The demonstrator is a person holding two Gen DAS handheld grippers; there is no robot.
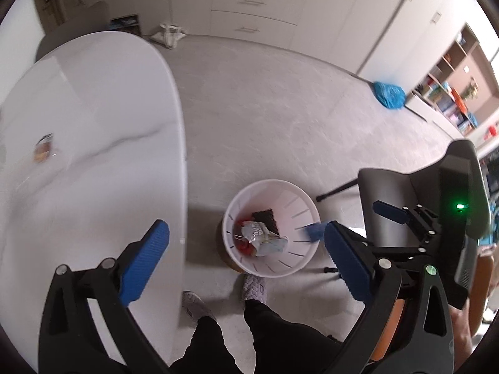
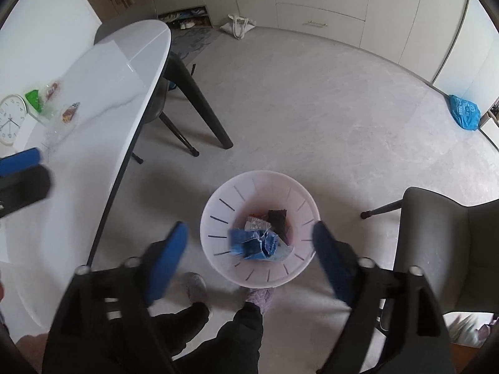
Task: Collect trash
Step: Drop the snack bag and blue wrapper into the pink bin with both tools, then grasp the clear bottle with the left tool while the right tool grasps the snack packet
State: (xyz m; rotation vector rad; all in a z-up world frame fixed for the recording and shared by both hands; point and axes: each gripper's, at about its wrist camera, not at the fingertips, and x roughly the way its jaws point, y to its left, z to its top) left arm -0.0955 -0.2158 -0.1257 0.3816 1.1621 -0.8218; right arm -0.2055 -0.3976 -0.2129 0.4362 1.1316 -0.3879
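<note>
White plastic, the slotted bin [image 2: 260, 233] stands on the floor at lower centre of the right wrist view, holding wrappers and a blurred blue wrapper [image 2: 246, 244] over its mouth. Both the right tongs [image 2: 251, 243] and left tongs [image 1: 246, 240] gape apart, empty. More wrappers [image 2: 68, 112] lie on the tabletop [image 2: 103, 93] at left.

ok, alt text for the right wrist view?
Open right tongs hang over a white slotted bin on the floor, a blue wrapper blurred above the trash inside. A white table with leftover wrappers stands to the left, a grey chair to the right.
</note>
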